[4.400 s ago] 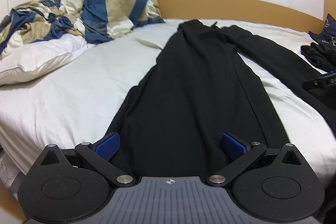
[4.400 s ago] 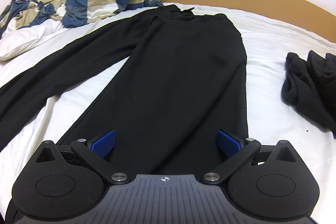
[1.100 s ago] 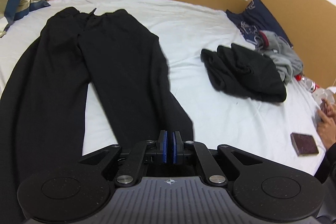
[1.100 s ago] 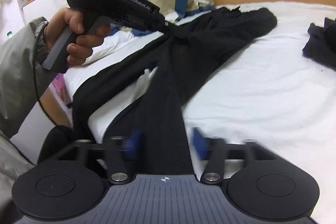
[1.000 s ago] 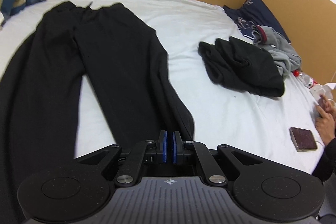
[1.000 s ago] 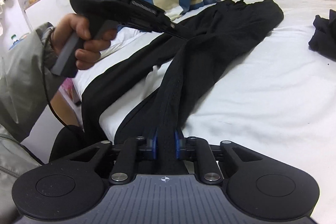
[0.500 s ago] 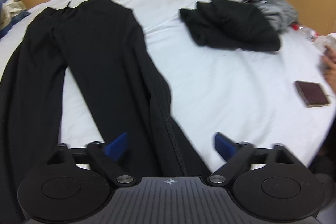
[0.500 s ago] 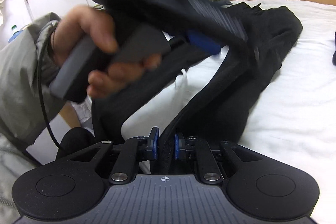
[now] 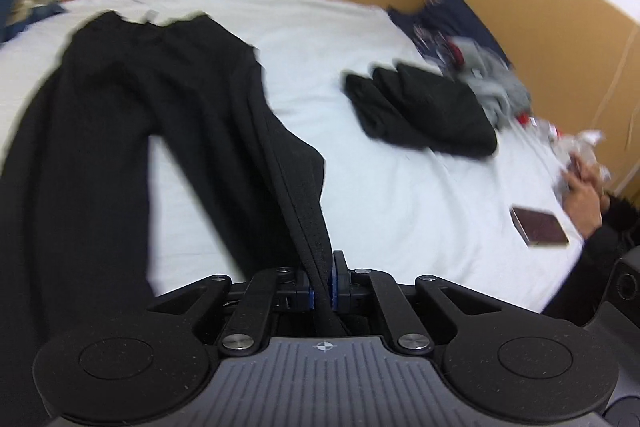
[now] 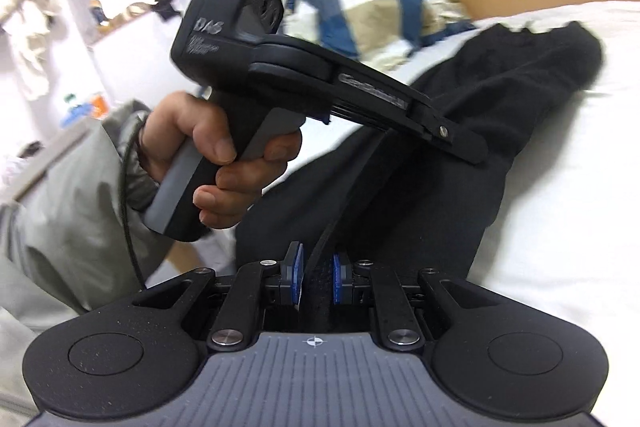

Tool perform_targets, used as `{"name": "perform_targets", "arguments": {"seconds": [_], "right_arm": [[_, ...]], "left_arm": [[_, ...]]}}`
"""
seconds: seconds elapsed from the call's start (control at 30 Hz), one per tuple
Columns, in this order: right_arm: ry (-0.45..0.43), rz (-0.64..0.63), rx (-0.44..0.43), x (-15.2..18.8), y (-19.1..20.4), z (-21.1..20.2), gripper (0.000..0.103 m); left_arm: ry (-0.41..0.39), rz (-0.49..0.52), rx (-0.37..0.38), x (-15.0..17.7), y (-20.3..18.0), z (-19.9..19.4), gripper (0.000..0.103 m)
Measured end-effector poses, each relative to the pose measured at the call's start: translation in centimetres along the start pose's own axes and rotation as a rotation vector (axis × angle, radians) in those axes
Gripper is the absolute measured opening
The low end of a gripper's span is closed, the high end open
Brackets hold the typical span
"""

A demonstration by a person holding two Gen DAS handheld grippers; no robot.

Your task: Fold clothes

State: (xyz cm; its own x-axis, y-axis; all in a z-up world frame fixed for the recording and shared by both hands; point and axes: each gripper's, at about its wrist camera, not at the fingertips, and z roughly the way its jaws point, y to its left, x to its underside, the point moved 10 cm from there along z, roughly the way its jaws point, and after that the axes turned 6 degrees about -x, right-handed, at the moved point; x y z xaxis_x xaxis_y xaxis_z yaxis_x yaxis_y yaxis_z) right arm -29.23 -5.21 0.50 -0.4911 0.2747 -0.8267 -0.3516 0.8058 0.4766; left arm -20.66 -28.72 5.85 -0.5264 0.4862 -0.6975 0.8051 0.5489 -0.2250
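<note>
Black trousers (image 9: 132, 115) lie spread on the white bed (image 9: 400, 187), waistband at the far end. My left gripper (image 9: 321, 287) is shut on the hem of the right leg, which rises off the bed to the jaws. In the right wrist view my right gripper (image 10: 317, 283) is nearly closed around the same trousers' (image 10: 460, 163) hem edge, with a small gap at its left pad. The left gripper's body (image 10: 320, 83), held in a hand, crosses above the cloth just in front.
A crumpled black garment (image 9: 424, 115) lies on the bed to the right, with grey and navy clothes (image 9: 472, 67) behind it. A brown wallet (image 9: 540, 227) and another person's hand (image 9: 584, 191) are at the right edge. A checked duvet (image 10: 372, 3) is piled at the far left.
My left gripper was open over the trouser leg and has now shut on its hem. My right gripper's jaws have loosened slightly. The left gripper has swung across in front of the right camera.
</note>
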Motion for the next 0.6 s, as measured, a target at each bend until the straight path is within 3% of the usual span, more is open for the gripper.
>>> {"name": "perform_targets", "arguments": {"seconds": [0.23, 0.37, 0.47, 0.6], "right_arm": [[0.105, -0.006, -0.171, -3.4, 4.6, 7.5, 0.016], [0.209, -0.002, -0.144, -3.7, 6.1, 11.8, 0.016], [0.262, 0.011, -0.108, -2.8, 6.8, 15.0, 0.016], [0.28, 0.007, -0.115, -2.1, 6.8, 15.1, 0.018]], "left_arm": [[-0.066, -0.18, -0.098, 3.1, 11.0, -5.6, 0.006], [-0.017, -0.23, -0.162, 6.4, 16.8, -5.4, 0.007], [0.006, -0.312, -0.162, 8.5, 20.3, -4.8, 0.007], [0.025, -0.275, -0.185, 9.3, 21.7, -3.8, 0.032]]}}
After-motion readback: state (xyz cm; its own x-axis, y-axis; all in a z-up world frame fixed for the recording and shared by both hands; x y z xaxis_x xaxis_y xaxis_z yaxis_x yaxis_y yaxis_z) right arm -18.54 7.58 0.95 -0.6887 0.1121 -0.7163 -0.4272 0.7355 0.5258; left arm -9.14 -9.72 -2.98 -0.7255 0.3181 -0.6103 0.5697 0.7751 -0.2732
